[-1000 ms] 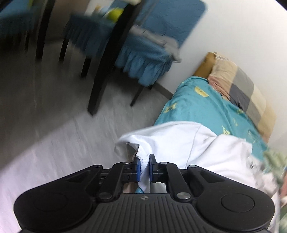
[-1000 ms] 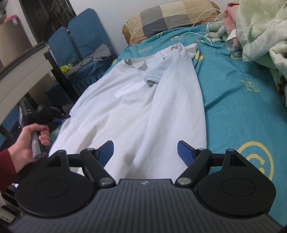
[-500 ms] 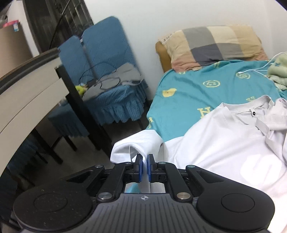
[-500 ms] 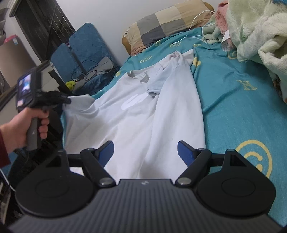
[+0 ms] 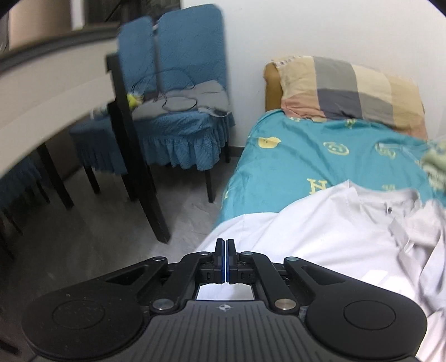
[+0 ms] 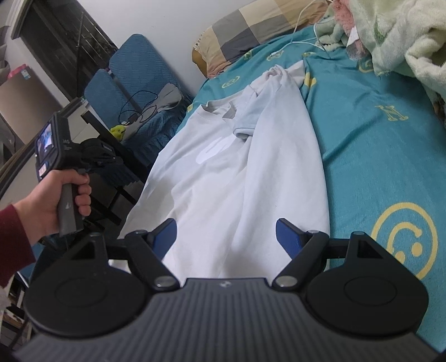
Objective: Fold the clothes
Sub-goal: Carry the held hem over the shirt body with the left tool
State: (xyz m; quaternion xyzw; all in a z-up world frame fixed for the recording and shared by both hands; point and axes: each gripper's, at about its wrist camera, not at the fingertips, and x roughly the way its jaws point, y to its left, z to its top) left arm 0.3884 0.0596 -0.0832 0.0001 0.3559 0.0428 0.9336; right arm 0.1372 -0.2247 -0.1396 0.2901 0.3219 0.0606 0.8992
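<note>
A white T-shirt point(image 6: 228, 181) lies face up on the teal bedsheet point(image 6: 376, 139), collar toward the pillow. Its right sleeve point(image 6: 245, 125) is folded across the chest. In the left wrist view the shirt point(image 5: 320, 250) reaches the bed's left edge. My left gripper point(image 5: 225, 245) is shut there, with white cloth of the left sleeve at and under its pads. A hand point(image 6: 55, 203) in a dark red sleeve holds that gripper's handle beside the bed. My right gripper point(image 6: 225, 231) hovers open over the shirt's lower hem, with nothing pinched.
A checked pillow point(image 5: 348, 89) lies at the head of the bed. Blue-covered chairs point(image 5: 181, 111) and a dark table leg point(image 5: 139, 167) stand on the floor left of the bed. A green blanket point(image 6: 404, 41) and a white cable point(image 6: 301, 25) lie at the far right.
The left gripper has risen and levelled out beside the bed while staying shut. The sleeve bulge ahead of its tips has flattened. The right gripper stays open in place.
</note>
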